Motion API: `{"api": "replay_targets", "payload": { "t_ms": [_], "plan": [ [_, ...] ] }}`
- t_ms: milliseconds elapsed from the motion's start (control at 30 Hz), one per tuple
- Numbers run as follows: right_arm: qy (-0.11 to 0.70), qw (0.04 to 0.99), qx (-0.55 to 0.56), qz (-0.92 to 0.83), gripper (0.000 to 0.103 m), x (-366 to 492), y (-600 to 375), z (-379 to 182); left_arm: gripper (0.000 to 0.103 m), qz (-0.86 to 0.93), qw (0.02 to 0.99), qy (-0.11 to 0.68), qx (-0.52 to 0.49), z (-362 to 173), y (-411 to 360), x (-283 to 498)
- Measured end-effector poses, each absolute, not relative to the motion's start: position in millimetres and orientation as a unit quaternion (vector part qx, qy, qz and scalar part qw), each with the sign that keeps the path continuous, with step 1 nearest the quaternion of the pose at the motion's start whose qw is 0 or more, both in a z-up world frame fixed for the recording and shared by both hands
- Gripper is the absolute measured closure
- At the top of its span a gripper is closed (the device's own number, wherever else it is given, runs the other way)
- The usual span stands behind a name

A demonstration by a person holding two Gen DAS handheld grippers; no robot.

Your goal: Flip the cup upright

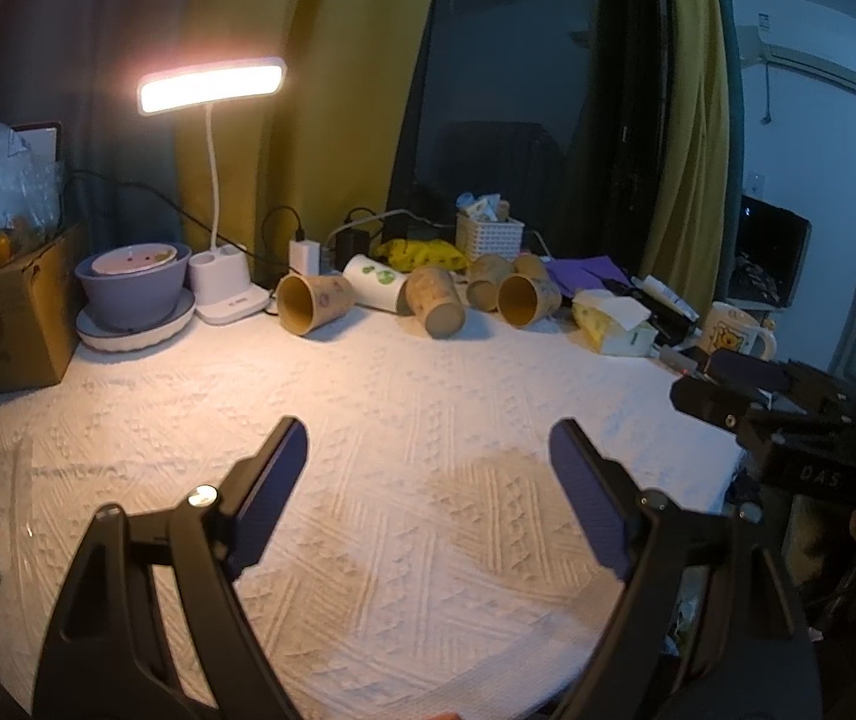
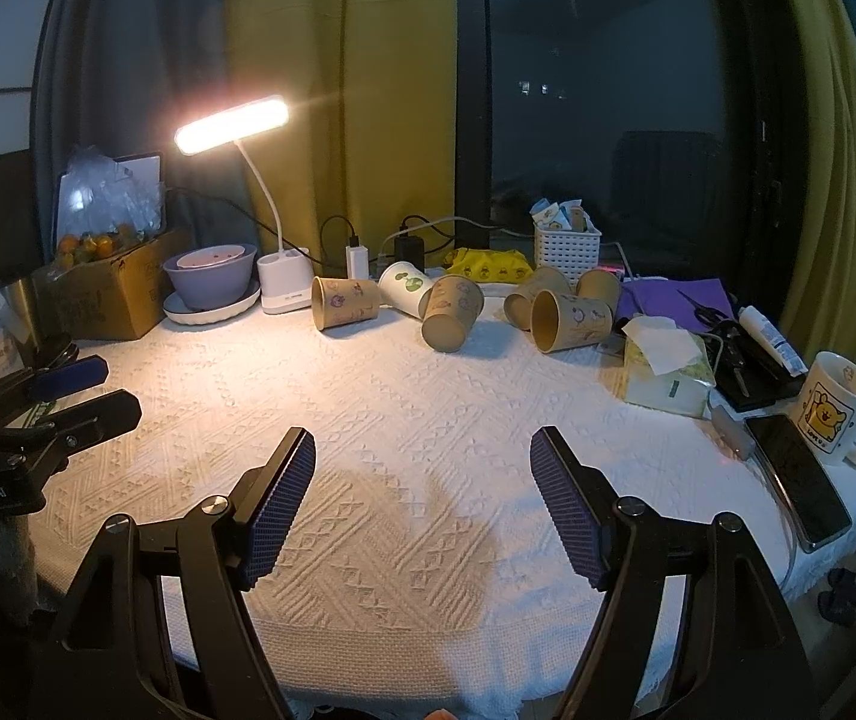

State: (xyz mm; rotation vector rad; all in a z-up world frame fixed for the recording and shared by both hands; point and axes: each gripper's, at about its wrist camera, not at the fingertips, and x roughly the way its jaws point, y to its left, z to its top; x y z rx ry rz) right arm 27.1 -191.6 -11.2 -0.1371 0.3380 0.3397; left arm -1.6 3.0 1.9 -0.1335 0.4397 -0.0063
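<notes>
Several paper cups lie on their sides at the far edge of the white cloth-covered table [image 1: 404,432]. A brown cup [image 1: 314,302] [image 2: 345,301] lies leftmost with its mouth facing me. A white cup with green prints [image 1: 375,282] [image 2: 407,288] lies behind it. Another brown cup [image 1: 435,301] [image 2: 452,312] shows its base. More brown cups [image 1: 527,298] [image 2: 572,312] lie to the right. My left gripper [image 1: 428,438] is open and empty, well short of the cups. My right gripper [image 2: 422,447] is open and empty too; it also shows in the left wrist view [image 1: 728,387].
A lit desk lamp [image 2: 233,125] stands at the back left beside a purple bowl on a plate [image 2: 212,282] and a cardboard box [image 2: 104,294]. A tissue pack [image 2: 665,375], a phone [image 2: 800,471] and a bear mug [image 2: 836,411] lie at the right. A white basket [image 2: 566,249] stands behind the cups.
</notes>
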Motion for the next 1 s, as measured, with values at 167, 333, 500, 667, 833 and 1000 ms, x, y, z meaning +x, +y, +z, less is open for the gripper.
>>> {"api": "replay_targets", "payload": {
  "t_ms": [167, 333, 500, 667, 833, 1000],
  "plan": [
    [0.167, 0.969, -0.068, 0.169, 0.026, 27.1, -191.9, -11.7, 0.019, -0.003, 0.974, 0.218, -0.067, 1.6, 3.2, -1.5],
    [0.168, 0.969, -0.068, 0.168, 0.026, 27.2, -190.3, -11.7, 0.019, -0.003, 0.974, 0.218, -0.066, 1.7, 3.3, -1.6],
    [0.168, 0.969, -0.068, 0.169, 0.026, 27.2, -190.1, -11.6, 0.019, -0.003, 0.974, 0.218, -0.066, 1.7, 3.2, -1.6],
    [0.168, 0.968, -0.069, 0.171, 0.026, 26.7, -188.2, -11.8, 0.019, -0.003, 0.974, 0.218, -0.065, 2.2, 2.7, -1.9],
    [0.169, 0.968, -0.069, 0.171, 0.026, 26.3, -186.5, -11.8, 0.019, -0.003, 0.974, 0.218, -0.065, 2.4, 2.5, -1.9],
    [0.168, 0.968, -0.069, 0.171, 0.026, 26.2, -187.3, -11.5, 0.019, -0.003, 0.974, 0.218, -0.065, 2.6, 2.6, -1.6]
  ]
}}
